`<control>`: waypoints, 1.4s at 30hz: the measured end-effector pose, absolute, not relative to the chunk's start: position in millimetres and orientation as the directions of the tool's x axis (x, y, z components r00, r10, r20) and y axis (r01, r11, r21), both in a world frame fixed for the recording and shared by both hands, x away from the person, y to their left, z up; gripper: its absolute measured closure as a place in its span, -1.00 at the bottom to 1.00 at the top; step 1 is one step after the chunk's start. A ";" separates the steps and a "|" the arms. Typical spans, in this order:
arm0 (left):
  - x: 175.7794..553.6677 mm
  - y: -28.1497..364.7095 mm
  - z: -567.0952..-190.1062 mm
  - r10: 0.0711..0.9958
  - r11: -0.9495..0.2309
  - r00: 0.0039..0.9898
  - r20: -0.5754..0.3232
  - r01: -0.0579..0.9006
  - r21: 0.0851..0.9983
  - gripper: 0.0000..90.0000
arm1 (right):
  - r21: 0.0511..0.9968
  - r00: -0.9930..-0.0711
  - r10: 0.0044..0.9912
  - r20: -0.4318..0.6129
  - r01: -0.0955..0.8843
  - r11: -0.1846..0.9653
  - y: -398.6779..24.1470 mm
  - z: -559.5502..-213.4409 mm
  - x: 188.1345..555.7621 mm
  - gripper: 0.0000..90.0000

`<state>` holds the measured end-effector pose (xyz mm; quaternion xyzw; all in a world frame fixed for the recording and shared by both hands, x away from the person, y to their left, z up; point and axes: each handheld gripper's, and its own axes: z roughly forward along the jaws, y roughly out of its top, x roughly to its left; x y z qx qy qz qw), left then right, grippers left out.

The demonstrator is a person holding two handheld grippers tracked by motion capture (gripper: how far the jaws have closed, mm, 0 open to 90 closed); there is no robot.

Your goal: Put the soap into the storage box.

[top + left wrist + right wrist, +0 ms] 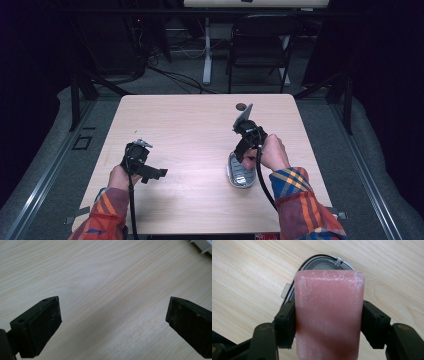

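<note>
The right hand-held gripper [328,322] is clenched on a pink bar of soap [329,315], its two black jaws pressing the bar's long sides so that the block stands up between them toward 12 o'clock in the right gripper view. The soap's surface is dusted with pale scuffs. Beyond its far end lies a soap dish [317,261] with a dark rim and a glossy inside, resting on the pale wood worktop [249,270]; the bar hides most of it, and whether the soap touches the dish cannot be told. In the high view the right hand-held gripper [243,150] is held by the person's right hand [272,152] at about 4 o'clock on the worktop [200,120], pointing down over the far end of the soap dish [240,172], which lies flat just beside that hand. The left hand-held gripper [156,173] sits at about 8 o'clock, well apart from the dish, in the left hand [120,177]. Its jaws are released, spread wide in the left gripper view [113,315] with bare wood grain between them. Both sleeves are striped orange and blue. A small dark round mark [241,106] sits near the worktop's far edge at about 1 o'clock.
</note>
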<state>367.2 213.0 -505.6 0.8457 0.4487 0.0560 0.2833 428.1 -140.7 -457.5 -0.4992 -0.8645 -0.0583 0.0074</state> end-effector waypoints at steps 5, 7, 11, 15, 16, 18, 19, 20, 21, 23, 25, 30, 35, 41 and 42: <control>366.5 212.2 -504.8 0.790 -0.438 0.593 -0.157 0.725 0.531 -1.00 | 0.073 -0.508 0.858 0.074 0.861 0.503 -139.1 -460.7 428.1 -0.18; 366.5 212.3 -504.8 0.790 -0.438 0.592 -0.157 0.726 0.531 -1.00 | 0.091 -0.484 0.871 0.080 0.874 0.477 -137.0 -464.7 426.7 -0.18; 366.9 212.8 -504.9 0.790 -0.437 0.592 -0.158 0.726 0.531 -1.00 | 0.079 -0.469 0.879 0.086 0.883 0.463 -131.8 -470.7 426.9 -0.19; 367.1 213.3 -505.0 0.790 -0.436 0.592 -0.160 0.726 0.531 -1.00 | 0.060 -0.461 0.884 0.072 0.887 0.458 -125.7 -475.6 427.8 -0.19; 367.1 213.3 -505.0 0.790 -0.435 0.591 -0.162 0.727 0.532 -1.00 | 0.040 -0.472 0.880 0.059 0.882 0.470 -125.9 -475.1 429.3 -0.19; 367.3 213.5 -505.0 0.789 -0.437 0.593 -0.160 0.725 0.533 -1.00 | 0.047 -0.451 0.891 0.053 0.892 0.449 -125.1 -478.4 429.6 -0.19; 367.0 213.3 -505.0 0.791 -0.433 0.590 -0.159 0.726 0.535 -1.00 | 0.039 -0.450 0.891 0.054 0.893 0.448 -125.6 -479.1 430.1 -0.19; 367.0 213.5 -504.8 0.791 -0.433 0.590 -0.159 0.725 0.535 -1.00 | 0.034 -0.450 0.891 0.051 0.893 0.449 -125.9 -480.0 430.2 -0.19; 367.0 213.5 -504.8 0.792 -0.432 0.589 -0.160 0.726 0.535 -1.00 | 0.027 -0.448 0.893 0.038 0.894 0.447 -126.4 -481.7 430.6 -0.19; 367.3 213.6 -504.7 0.790 -0.434 0.591 -0.162 0.726 0.533 -1.00 | 0.034 -0.424 0.905 0.033 0.906 0.423 -126.0 -486.7 429.9 -0.19; 367.5 213.3 -504.8 0.789 -0.437 0.594 -0.161 0.725 0.533 -1.00 | 0.050 -0.404 0.914 0.036 0.914 0.402 -126.3 -492.2 429.2 -0.19; 367.6 213.2 -504.6 0.789 -0.436 0.593 -0.161 0.724 0.534 -1.00 | 0.030 -0.398 0.917 0.024 0.917 0.397 -125.2 -495.5 430.3 -0.19; 367.4 213.5 -504.5 0.788 -0.436 0.594 -0.162 0.724 0.535 -1.00 | 0.033 -0.375 0.927 0.021 0.927 0.374 -127.2 -494.2 431.0 -0.20; 367.5 213.4 -504.2 0.788 -0.435 0.594 -0.163 0.724 0.535 -1.00 | 0.031 -0.369 0.927 0.070 0.929 0.368 -136.9 -487.2 427.9 -0.23; 367.5 213.4 -504.2 0.788 -0.434 0.593 -0.163 0.724 0.535 -1.00 | 0.041 -0.367 0.926 0.090 0.930 0.365 -139.0 -485.9 426.5 -0.21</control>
